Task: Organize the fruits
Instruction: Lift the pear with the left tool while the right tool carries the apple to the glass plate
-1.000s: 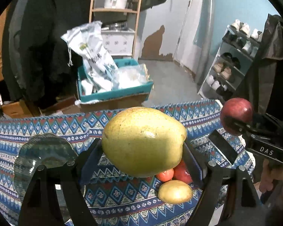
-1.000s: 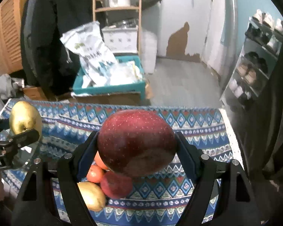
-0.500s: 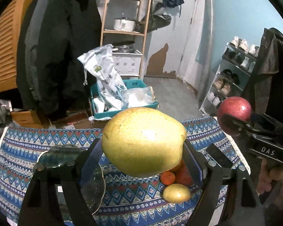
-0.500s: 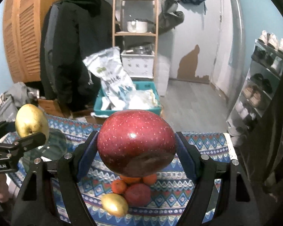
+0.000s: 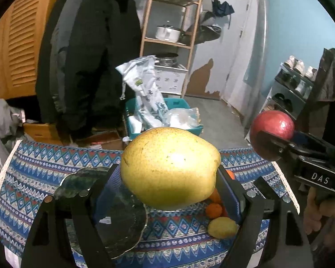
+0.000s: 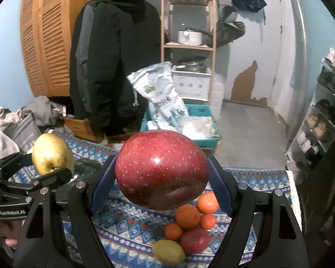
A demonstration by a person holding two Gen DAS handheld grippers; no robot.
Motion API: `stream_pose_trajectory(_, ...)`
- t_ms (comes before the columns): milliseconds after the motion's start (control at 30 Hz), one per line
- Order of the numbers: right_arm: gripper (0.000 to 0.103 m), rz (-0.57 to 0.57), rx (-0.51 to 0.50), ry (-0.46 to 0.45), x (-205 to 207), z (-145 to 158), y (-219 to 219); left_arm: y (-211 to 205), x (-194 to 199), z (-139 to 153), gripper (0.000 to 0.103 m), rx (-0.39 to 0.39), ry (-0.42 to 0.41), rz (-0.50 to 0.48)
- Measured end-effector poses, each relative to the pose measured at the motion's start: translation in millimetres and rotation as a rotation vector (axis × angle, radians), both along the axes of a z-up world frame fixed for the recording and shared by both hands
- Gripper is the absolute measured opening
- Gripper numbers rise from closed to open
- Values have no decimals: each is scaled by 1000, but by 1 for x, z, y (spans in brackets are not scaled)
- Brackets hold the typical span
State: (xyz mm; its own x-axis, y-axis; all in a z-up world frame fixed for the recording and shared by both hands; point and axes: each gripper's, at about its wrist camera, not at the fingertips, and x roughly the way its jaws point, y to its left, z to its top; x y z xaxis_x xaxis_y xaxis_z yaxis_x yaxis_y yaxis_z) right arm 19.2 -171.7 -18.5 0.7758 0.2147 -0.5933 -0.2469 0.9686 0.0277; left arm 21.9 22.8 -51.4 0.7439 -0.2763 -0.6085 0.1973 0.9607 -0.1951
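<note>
The left gripper (image 5: 169, 174) pinches a yellow pear (image 5: 169, 167) between its fingers above an empty clear glass plate (image 5: 120, 223) on the patterned bench (image 5: 33, 174). The right gripper (image 6: 162, 178) clamps a red apple (image 6: 162, 169) over loose oranges (image 6: 187, 215).

Black coat (image 6: 114, 51) hangs beside shelf (image 6: 187, 44), perhaps wooden.
</note>
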Motion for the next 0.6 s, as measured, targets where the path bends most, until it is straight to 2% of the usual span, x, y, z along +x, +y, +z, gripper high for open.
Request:
stream_pose_trajectory(333, 79, 74, 6, 35, 19, -9, 52, 43, 0, -11, 84, -1, 14, 83)
stream_pose_trajectory(600, 79, 131, 7, 85, 39, -24, 92, 80, 5, -35, 84, -4, 72, 152)
